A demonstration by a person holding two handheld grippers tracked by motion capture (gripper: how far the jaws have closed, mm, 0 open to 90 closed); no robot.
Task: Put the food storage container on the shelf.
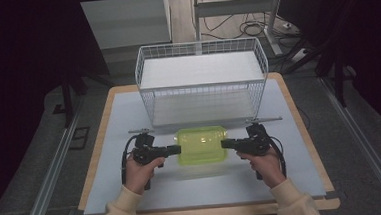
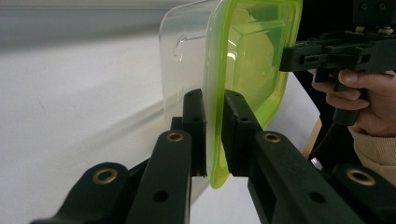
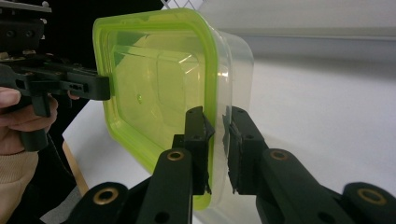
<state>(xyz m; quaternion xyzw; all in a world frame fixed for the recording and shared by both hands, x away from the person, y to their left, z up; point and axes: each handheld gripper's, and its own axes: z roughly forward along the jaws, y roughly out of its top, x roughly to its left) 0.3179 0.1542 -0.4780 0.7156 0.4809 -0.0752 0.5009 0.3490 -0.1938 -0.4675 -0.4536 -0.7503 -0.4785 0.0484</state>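
Observation:
A clear plastic container with a lime-green lid (image 1: 201, 145) hangs between the two grippers over the white mat, with a faint shadow under it. My left gripper (image 1: 178, 149) is shut on the lid's left rim and my right gripper (image 1: 224, 144) on its right rim. The left gripper view has the jaws of the left gripper (image 2: 214, 107) clamped on the green rim (image 2: 215, 140), with the right gripper (image 2: 286, 58) at the far edge. In the right gripper view the right gripper (image 3: 218, 126) pinches the rim of the container (image 3: 154, 84), opposite the left gripper (image 3: 106, 87).
A white wire basket (image 1: 202, 86) stands at the back of the table, just behind the container. The white mat (image 1: 133, 191) covers the wooden tabletop. Metal rails run along both sides of the table, and cables lie on the floor beyond it.

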